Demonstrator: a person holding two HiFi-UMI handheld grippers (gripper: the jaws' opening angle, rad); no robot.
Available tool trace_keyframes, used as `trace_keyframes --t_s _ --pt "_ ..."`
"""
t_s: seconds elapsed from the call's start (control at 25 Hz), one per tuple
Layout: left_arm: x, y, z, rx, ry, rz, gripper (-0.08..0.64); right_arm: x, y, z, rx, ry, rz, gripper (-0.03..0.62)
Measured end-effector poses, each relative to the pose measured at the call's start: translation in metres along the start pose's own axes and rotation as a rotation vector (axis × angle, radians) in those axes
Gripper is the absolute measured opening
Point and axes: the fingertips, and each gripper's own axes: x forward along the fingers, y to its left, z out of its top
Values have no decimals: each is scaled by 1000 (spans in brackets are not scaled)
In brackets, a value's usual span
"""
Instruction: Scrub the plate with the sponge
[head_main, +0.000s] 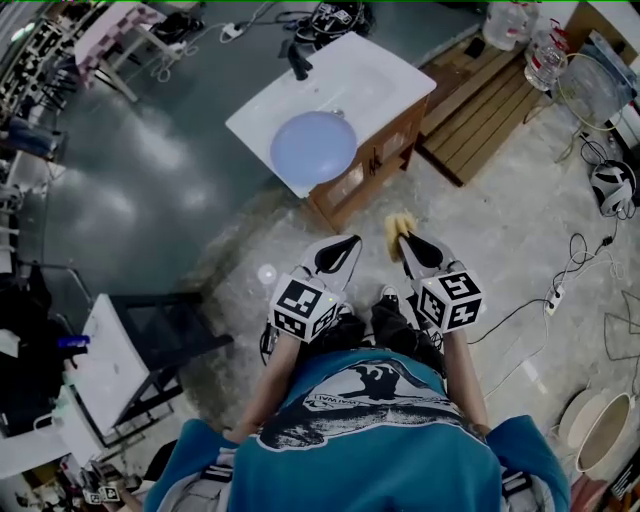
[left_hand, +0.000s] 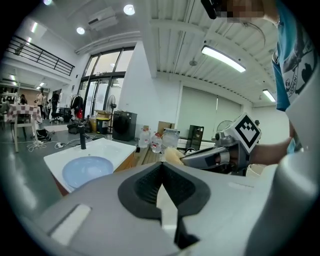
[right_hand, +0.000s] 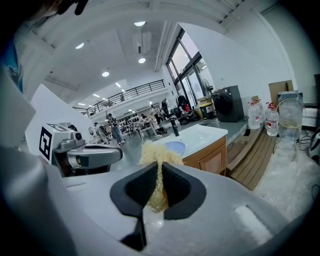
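Observation:
A pale blue plate (head_main: 313, 146) lies on the near corner of the white sink counter (head_main: 375, 75), ahead of me; it also shows in the left gripper view as the plate (left_hand: 87, 169) and in the right gripper view as the plate (right_hand: 175, 147). My right gripper (head_main: 403, 238) is shut on a yellow sponge (head_main: 398, 227), whose frayed top (right_hand: 159, 156) sticks out between the jaws. My left gripper (head_main: 343, 250) is shut with nothing in it, its jaws (left_hand: 161, 172) meeting. Both grippers hang above the floor, short of the cabinet.
A black faucet (head_main: 297, 61) stands at the counter's far side. A wooden cabinet (head_main: 370, 165) carries the counter, with a wooden pallet (head_main: 486, 115) to its right. Water bottles (head_main: 528, 35), cables and a white power strip (head_main: 551, 300) lie at the right. A grey table (head_main: 130, 350) stands at the left.

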Motion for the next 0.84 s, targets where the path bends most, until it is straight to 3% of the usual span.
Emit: trace_keyframes --t_s 0.84 --pt "-41 -25 -18 65 26 -129 14 -19 43 -27 12 -3 -89 25"
